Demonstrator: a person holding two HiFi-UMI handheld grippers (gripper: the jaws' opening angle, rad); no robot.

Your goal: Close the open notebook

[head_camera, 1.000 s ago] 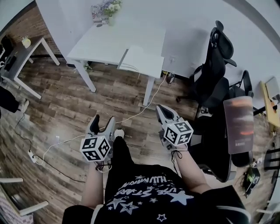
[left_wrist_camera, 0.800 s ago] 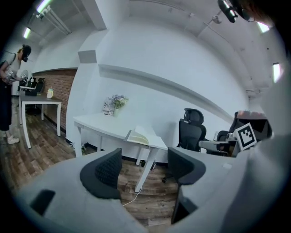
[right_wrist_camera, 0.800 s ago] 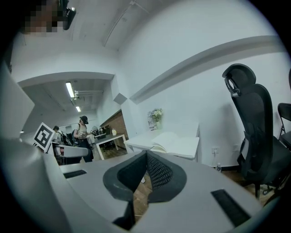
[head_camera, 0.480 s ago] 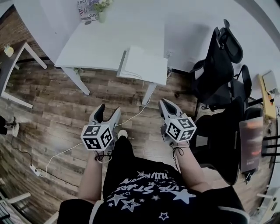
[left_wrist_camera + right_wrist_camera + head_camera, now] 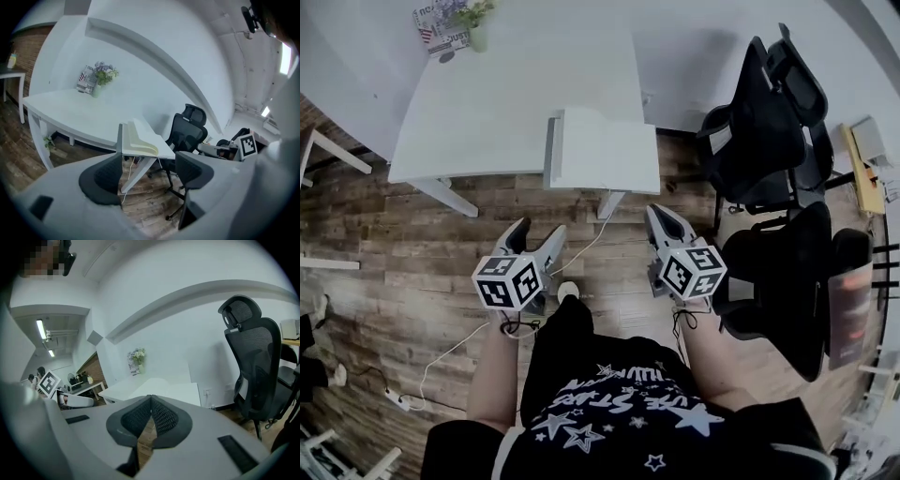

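The open notebook [image 5: 602, 150] lay spread flat on the white surface [image 5: 487, 112], at that surface's near right corner. Its pale pages faced up and a thicker stack of leaves sat on its left side. Its near edge looked to reach just past the surface's rim, though from where I stood I couldn't be sure. From the left gripper view the notebook [image 5: 140, 138] showed side-on at that corner, above the surface's slanted leg.

Neither tool touched it. The left hand-held gripper [image 5: 537, 234] hung over the wood floor [image 5: 412, 244], short of the surface's near edge and pointed toward it. Its jaws were spread and widening, with only air and floorboards between them [image 5: 147, 171]. The right hand-held gripper [image 5: 664, 220] was level with it, below the surface's near right corner. Its two dark pads were pressed together with nothing between them [image 5: 151, 401].

At the surface's far left corner stood a small vase of flowers [image 5: 475, 23] with a printed card beside it. To the right of the surface were black office chairs [image 5: 759, 122]. A white cable [image 5: 581, 248] trailed from under the surface's near edge across the floor.
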